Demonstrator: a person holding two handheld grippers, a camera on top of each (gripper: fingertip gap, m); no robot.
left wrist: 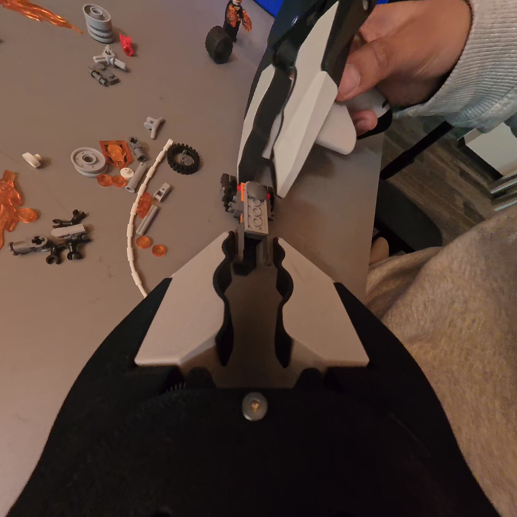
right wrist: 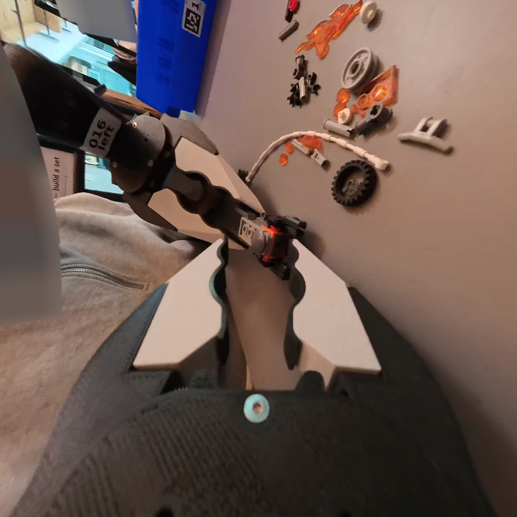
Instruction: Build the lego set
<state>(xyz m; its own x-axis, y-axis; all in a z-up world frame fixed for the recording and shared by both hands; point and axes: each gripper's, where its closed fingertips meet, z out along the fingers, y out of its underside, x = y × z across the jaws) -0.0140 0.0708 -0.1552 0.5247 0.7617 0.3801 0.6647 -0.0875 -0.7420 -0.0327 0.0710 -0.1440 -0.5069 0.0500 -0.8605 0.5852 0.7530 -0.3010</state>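
Note:
A small lego assembly (left wrist: 256,212) of grey studded plates with a grey dome, orange bits and black parts is held above the grey table (left wrist: 195,98). My left gripper (left wrist: 253,237) is shut on its near end. My right gripper (left wrist: 261,187) comes in from the upper right, held by a hand (left wrist: 391,56), and its tips close around the far, domed end. In the right wrist view the assembly (right wrist: 268,237) sits between my right gripper's tips (right wrist: 260,249). The left gripper (right wrist: 249,226) reaches in from the left.
Loose parts lie to the left: a black toothed tyre (left wrist: 183,159), a white flexible hose (left wrist: 140,212), grey wheel hubs (left wrist: 88,161), orange translucent pieces (left wrist: 8,201), a black tyre (left wrist: 219,44) and a minifigure (left wrist: 236,16). A blue box (right wrist: 173,53) stands behind. The table edge (left wrist: 375,195) is just right. Less than 4 cm separates the two grippers' tips.

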